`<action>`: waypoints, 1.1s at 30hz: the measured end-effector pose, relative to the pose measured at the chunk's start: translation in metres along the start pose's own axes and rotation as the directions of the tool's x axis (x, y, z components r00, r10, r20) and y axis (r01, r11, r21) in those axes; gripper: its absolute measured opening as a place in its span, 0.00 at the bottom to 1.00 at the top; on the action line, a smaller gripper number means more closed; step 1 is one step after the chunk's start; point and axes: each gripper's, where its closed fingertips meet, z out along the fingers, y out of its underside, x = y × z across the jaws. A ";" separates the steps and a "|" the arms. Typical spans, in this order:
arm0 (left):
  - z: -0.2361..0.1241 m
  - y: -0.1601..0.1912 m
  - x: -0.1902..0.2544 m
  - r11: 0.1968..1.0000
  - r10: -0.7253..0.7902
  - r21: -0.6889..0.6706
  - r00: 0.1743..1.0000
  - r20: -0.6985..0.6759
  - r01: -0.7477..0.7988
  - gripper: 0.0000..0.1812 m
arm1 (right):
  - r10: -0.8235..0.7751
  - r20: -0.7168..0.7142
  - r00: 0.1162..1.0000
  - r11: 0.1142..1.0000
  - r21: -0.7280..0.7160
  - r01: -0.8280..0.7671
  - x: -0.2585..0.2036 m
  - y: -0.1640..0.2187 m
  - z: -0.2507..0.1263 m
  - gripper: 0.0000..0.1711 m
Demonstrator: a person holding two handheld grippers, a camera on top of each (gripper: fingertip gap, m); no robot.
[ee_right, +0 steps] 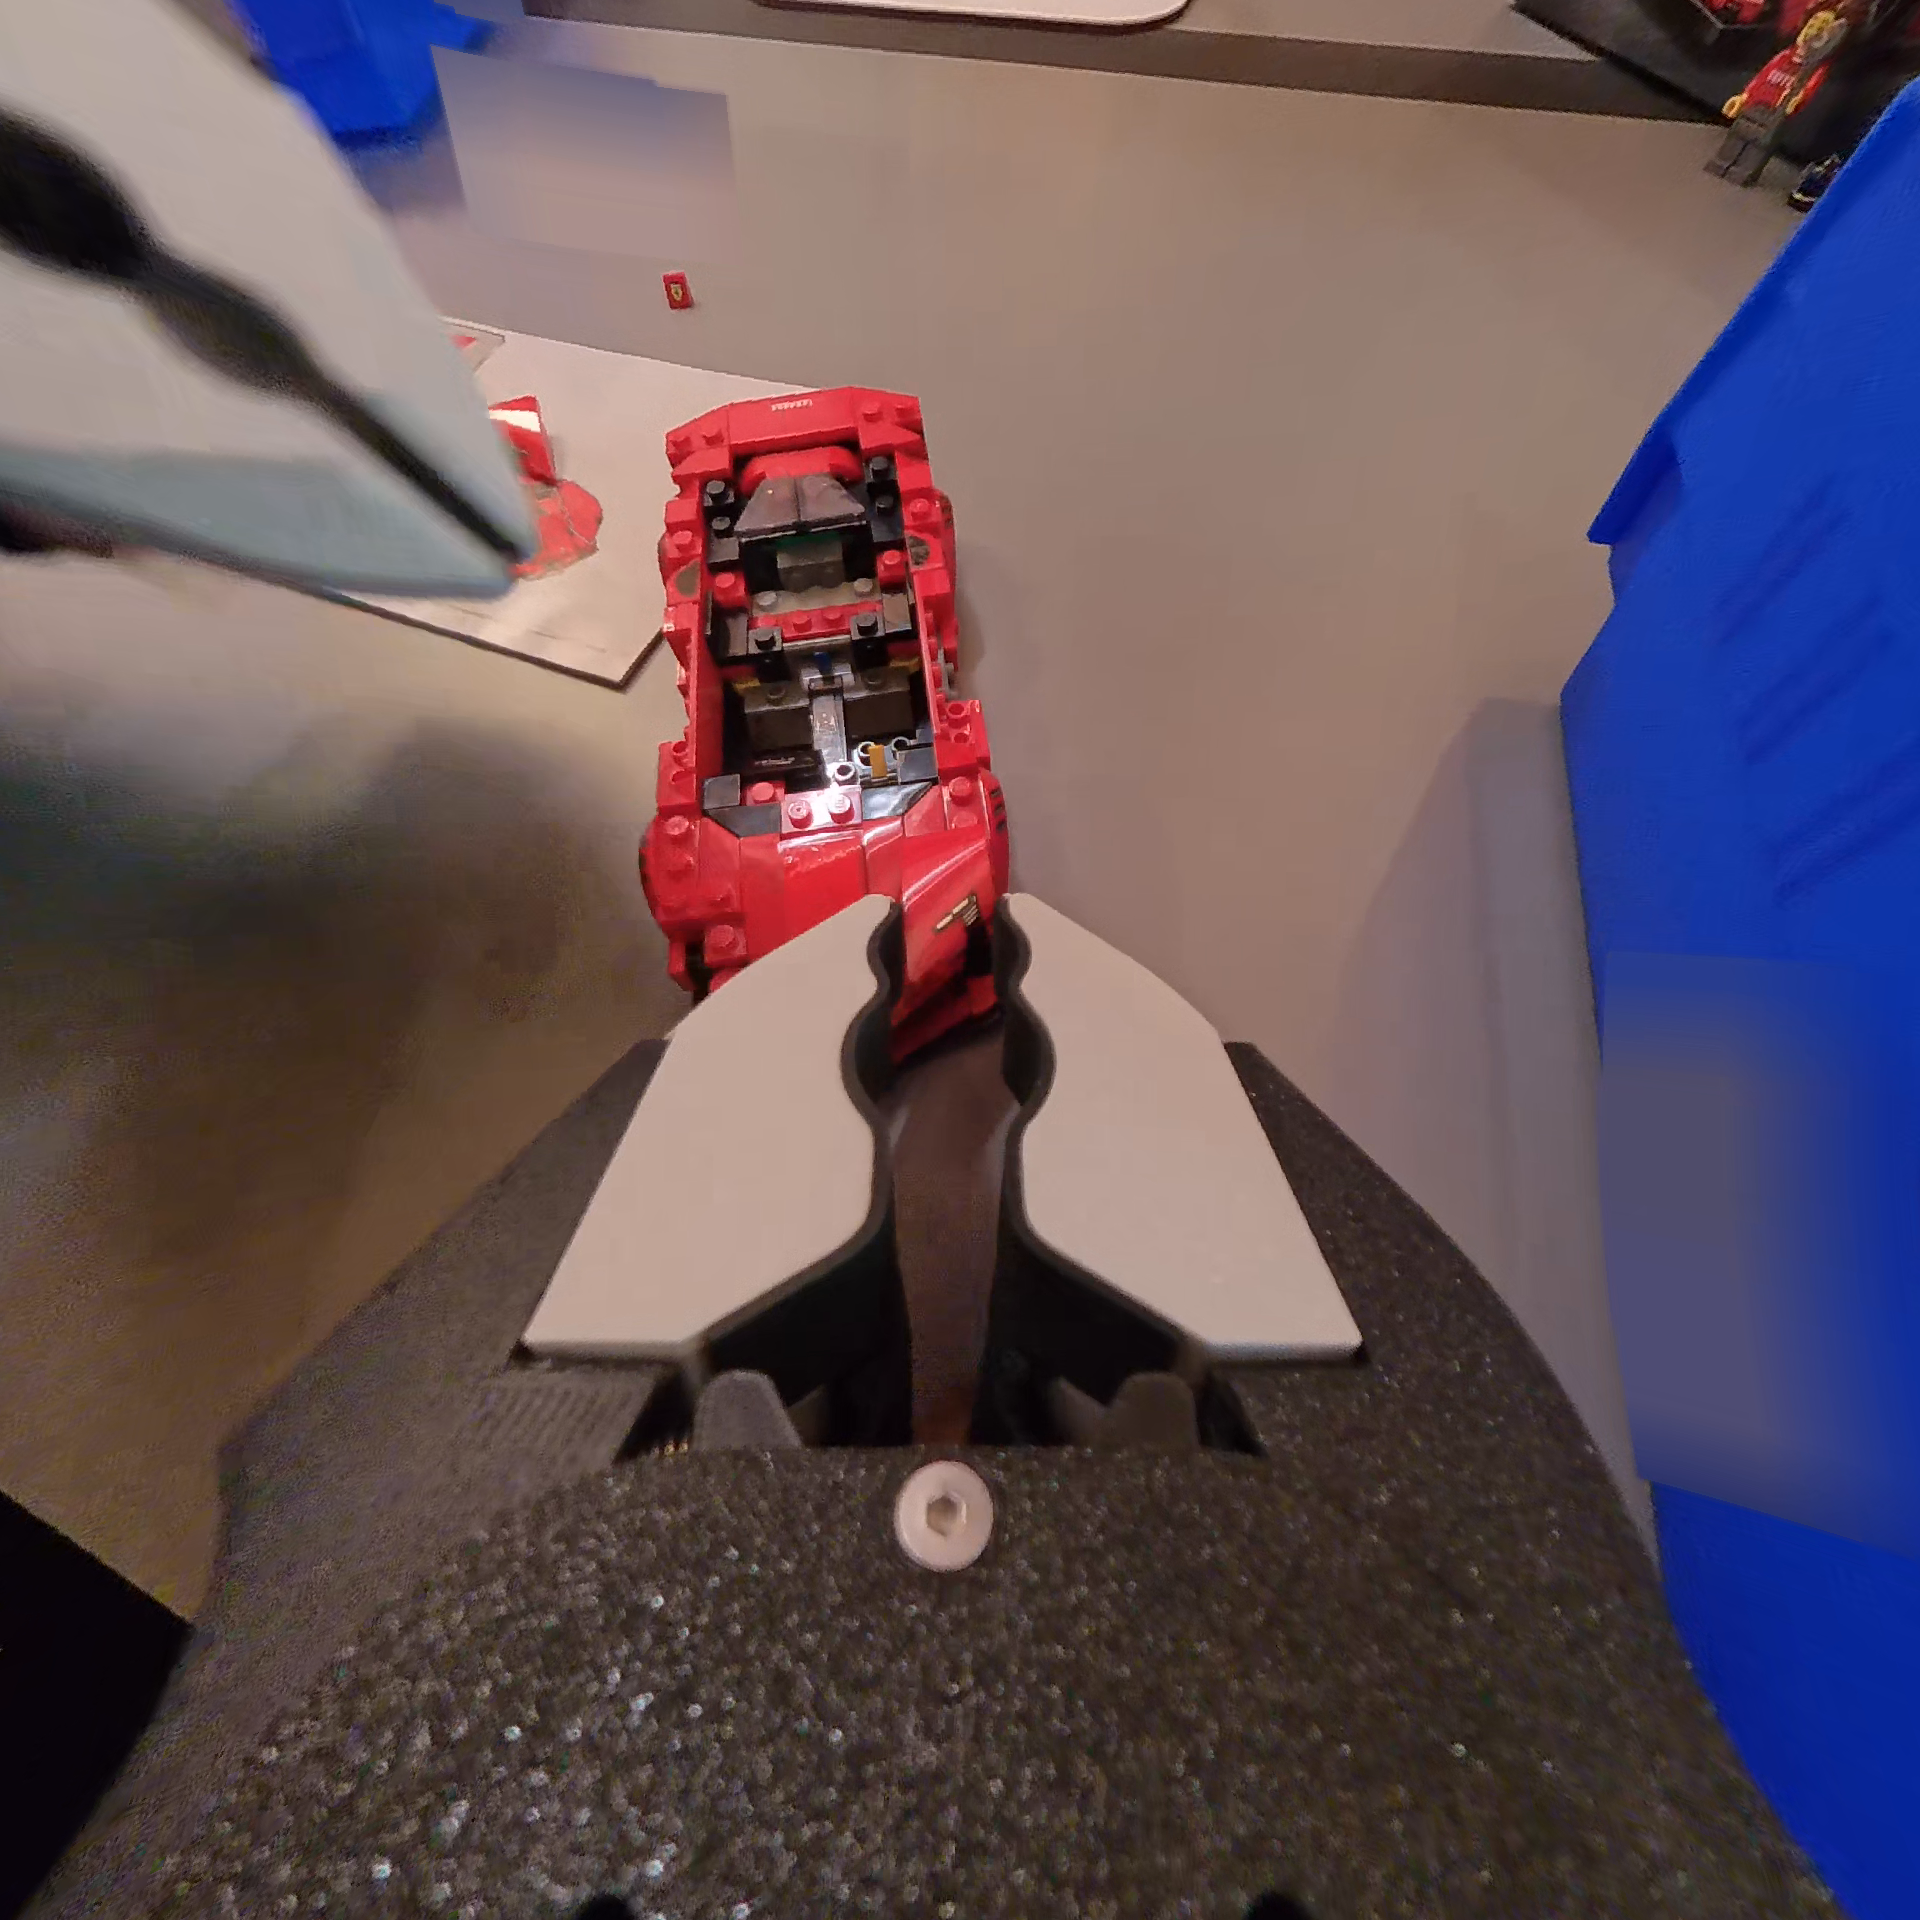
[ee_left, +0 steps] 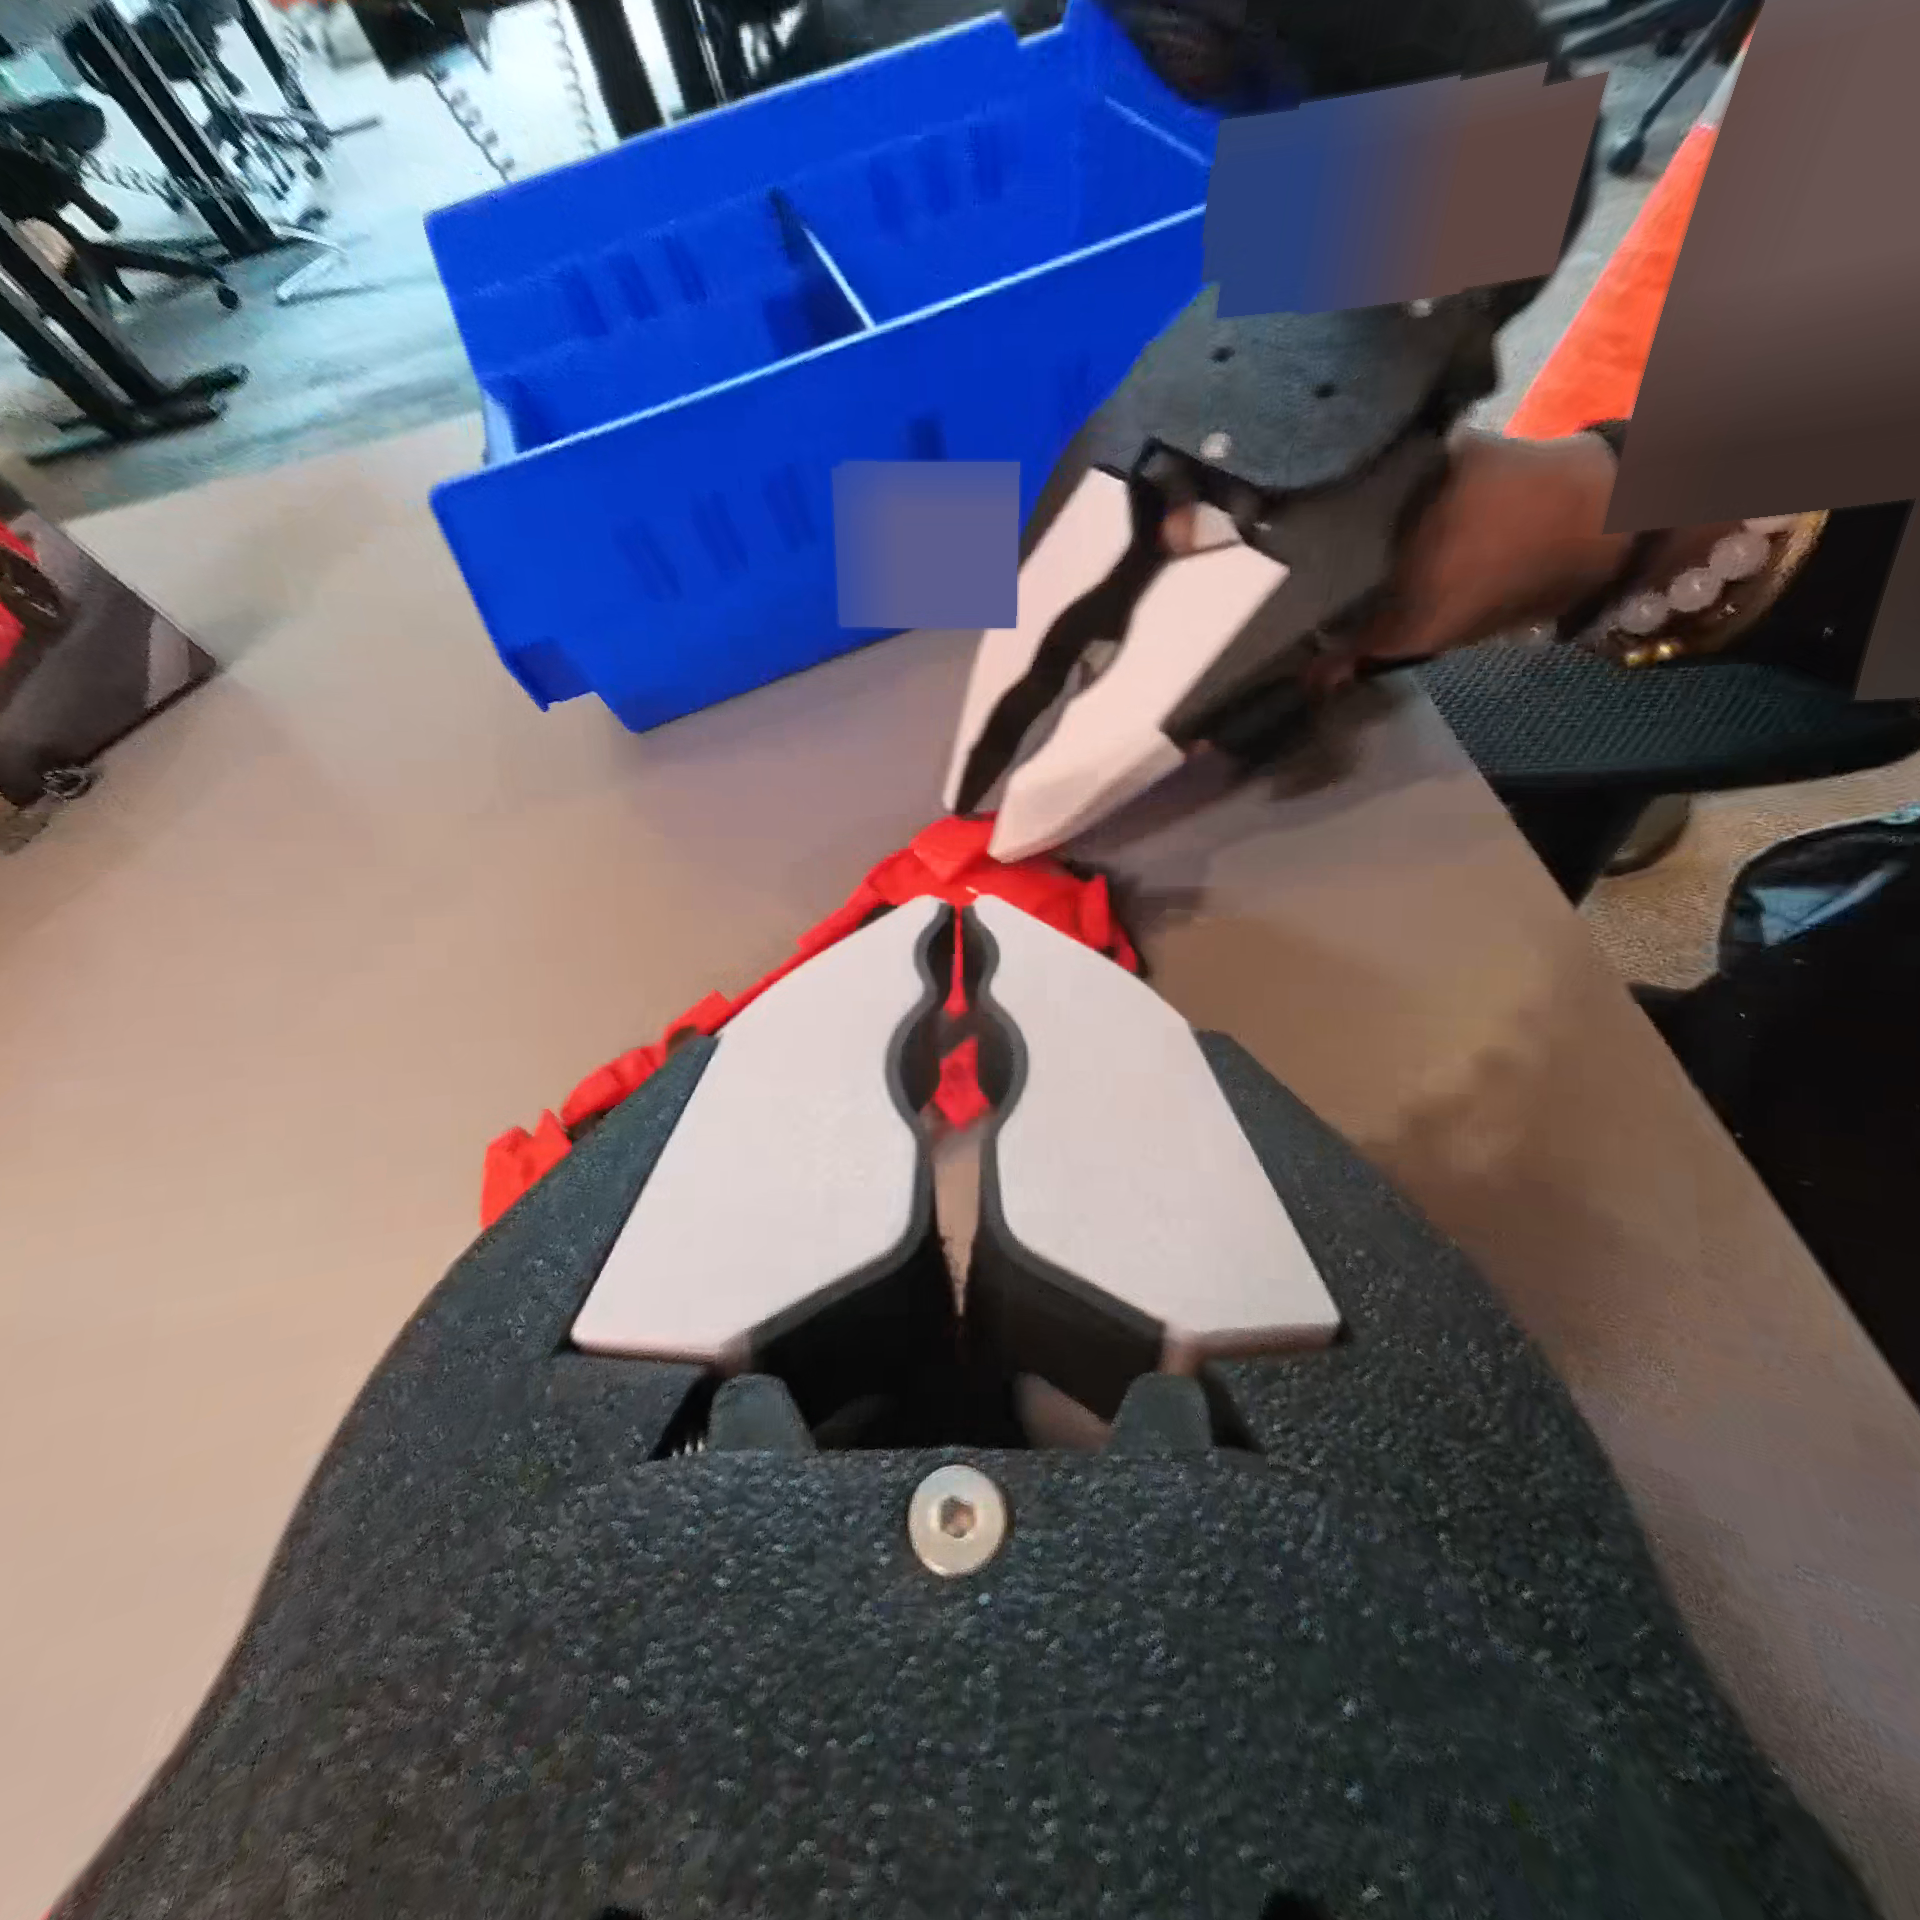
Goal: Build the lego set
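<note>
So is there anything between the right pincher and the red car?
No, nothing visible is in the way. The right gripper is already at the red lego car, its fingers straddling the near end. The left gripper is at the car too.

Small white lettering on the red lego car's (ee_right: pixel 821 665) rear edge, tiny emblem on a loose red tile (ee_right: pixel 676 290)

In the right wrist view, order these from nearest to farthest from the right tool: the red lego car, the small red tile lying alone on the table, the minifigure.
1. red lego car: its front sits between the right tool tips.
2. small red tile: beyond the car, slightly left.
3. minifigure: far top right corner.
</note>
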 end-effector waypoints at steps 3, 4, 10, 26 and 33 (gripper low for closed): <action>0.021 -0.007 -0.008 0.999 0.010 -0.052 0.996 -0.086 -0.015 0.00 | -0.002 -0.003 1.000 1.000 0.000 0.002 0.000 0.000 0.000 0.09; 0.030 -0.007 -0.008 0.996 0.024 -0.079 0.994 -0.108 -0.033 0.00 | 0.000 -0.004 1.000 1.000 0.000 0.000 0.000 0.000 0.000 0.09; 0.064 0.008 -0.008 0.975 0.048 -0.201 0.975 -0.216 -0.093 0.00 | 0.003 -0.004 1.000 1.000 0.002 -0.003 0.000 0.000 0.001 0.09; 0.072 0.025 -0.013 0.951 0.070 -0.273 0.963 -0.259 -0.143 0.00 | 0.006 -0.007 1.000 1.000 -0.006 -0.006 0.000 0.000 0.002 0.09; 0.072 0.025 -0.012 0.948 0.088 -0.272 0.958 -0.274 -0.165 0.00 | -0.003 -0.006 1.000 1.000 -0.021 0.003 0.000 0.002 0.003 0.09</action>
